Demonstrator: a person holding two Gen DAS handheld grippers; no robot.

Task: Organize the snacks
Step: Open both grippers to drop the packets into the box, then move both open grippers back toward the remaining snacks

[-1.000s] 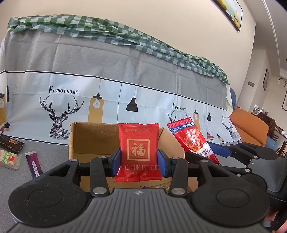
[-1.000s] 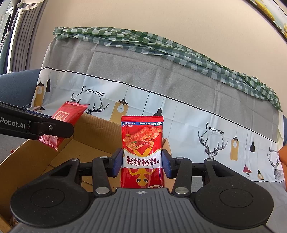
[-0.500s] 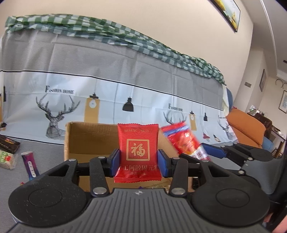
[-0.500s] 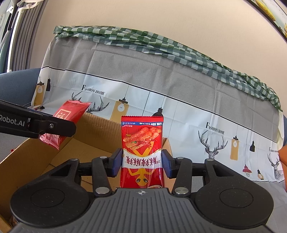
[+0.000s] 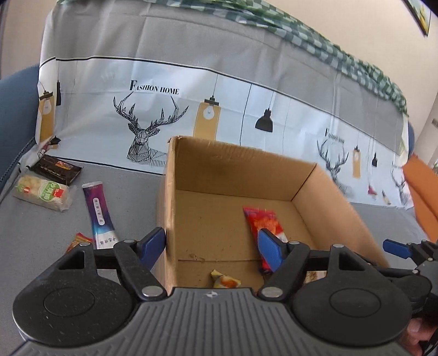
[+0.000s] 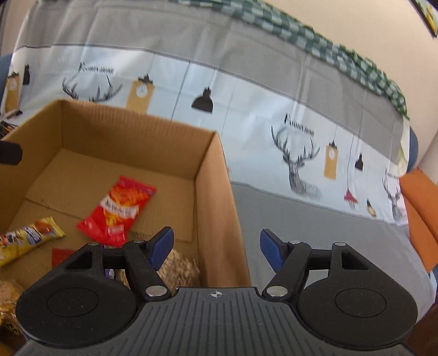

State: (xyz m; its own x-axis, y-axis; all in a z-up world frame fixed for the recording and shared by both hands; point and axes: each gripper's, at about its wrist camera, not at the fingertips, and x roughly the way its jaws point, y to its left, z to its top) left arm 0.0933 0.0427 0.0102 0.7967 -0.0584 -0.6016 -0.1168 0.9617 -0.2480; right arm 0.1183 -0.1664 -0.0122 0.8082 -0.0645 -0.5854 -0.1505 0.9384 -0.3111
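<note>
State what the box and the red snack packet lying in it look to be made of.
Box: corrugated cardboard, matte brown; fluting ridges show on its inner wall and cut rim. Red snack packet: probably thin plastic film, glossy, with a printed face and crimped end seals; motion blur leaves the finish unsure.

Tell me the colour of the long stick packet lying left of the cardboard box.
The stick packet is purple, fading to white at its near end; the left wrist view shows it best.

A printed cover [image 5: 191, 90] with deer heads, hanging lamps and the words FASHION HOME drapes a sofa's back, grey above and on the seat. A green checked cloth [image 5: 314, 41] lies along its top edge. Behind stands a cream wall [image 6: 314, 13]; an orange cushion [image 6: 418, 213] sits at the right edge
</note>
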